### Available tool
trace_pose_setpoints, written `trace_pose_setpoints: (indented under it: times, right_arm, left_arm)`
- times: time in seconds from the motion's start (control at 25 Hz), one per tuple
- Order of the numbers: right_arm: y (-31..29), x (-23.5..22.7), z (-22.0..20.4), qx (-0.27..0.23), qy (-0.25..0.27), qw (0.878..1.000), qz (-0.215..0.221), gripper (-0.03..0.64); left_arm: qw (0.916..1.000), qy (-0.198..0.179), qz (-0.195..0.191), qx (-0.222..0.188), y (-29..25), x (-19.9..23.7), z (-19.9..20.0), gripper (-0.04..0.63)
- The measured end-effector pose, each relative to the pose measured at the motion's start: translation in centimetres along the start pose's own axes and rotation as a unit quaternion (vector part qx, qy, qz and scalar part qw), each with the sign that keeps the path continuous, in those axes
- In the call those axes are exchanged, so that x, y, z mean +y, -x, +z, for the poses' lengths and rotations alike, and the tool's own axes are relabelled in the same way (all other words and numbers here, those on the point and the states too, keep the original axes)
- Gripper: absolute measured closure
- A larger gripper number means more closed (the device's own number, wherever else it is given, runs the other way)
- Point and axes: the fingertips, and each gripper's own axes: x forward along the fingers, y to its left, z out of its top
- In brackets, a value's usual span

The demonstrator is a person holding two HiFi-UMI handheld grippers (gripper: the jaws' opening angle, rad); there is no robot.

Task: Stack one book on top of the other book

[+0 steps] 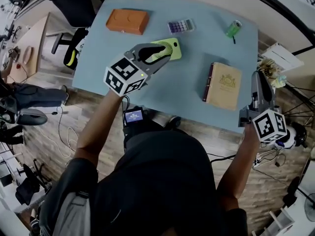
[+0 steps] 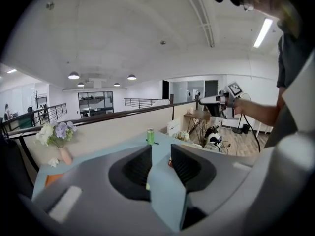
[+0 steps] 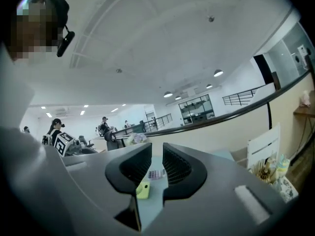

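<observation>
Two books lie apart on the blue-grey table [image 1: 192,102]: an orange book [image 1: 127,21] at the far left and a tan book with a dark spine [image 1: 224,86] near the front right. My left gripper [image 1: 166,52] hovers over the middle of the table, above a yellow-green device [image 1: 172,47]; its jaws stand a little apart with nothing between them [image 2: 161,154]. My right gripper [image 1: 259,77] hangs at the table's right edge, just right of the tan book. It is narrowly open and empty [image 3: 157,163].
A calculator [image 1: 181,26] and a green can [image 1: 233,28] sit toward the far side. A vase of flowers [image 2: 58,134] stands at the far edge. An office chair [image 1: 74,6] is beyond the table's left corner, and cables lie on the floor at the right.
</observation>
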Motion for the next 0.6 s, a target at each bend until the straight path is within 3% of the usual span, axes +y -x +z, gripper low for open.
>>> trace_pose_setpoints:
  times: [0.4, 0.6]
  right_arm:
    - [0.9, 11.7, 6.5, -0.031, 0.049, 0.993, 0.101, 0.565]
    - [1.1, 16.0, 7.8, -0.036, 0.075, 0.989, 0.124, 0.565]
  left_arm:
    - [0.9962, -0.049, 0.039, -0.061, 8.8, -0.3, 3.9, 0.417]
    - [0.9924, -0.065, 0.062, -0.084, 13.0, 0.3, 4.9, 0.417]
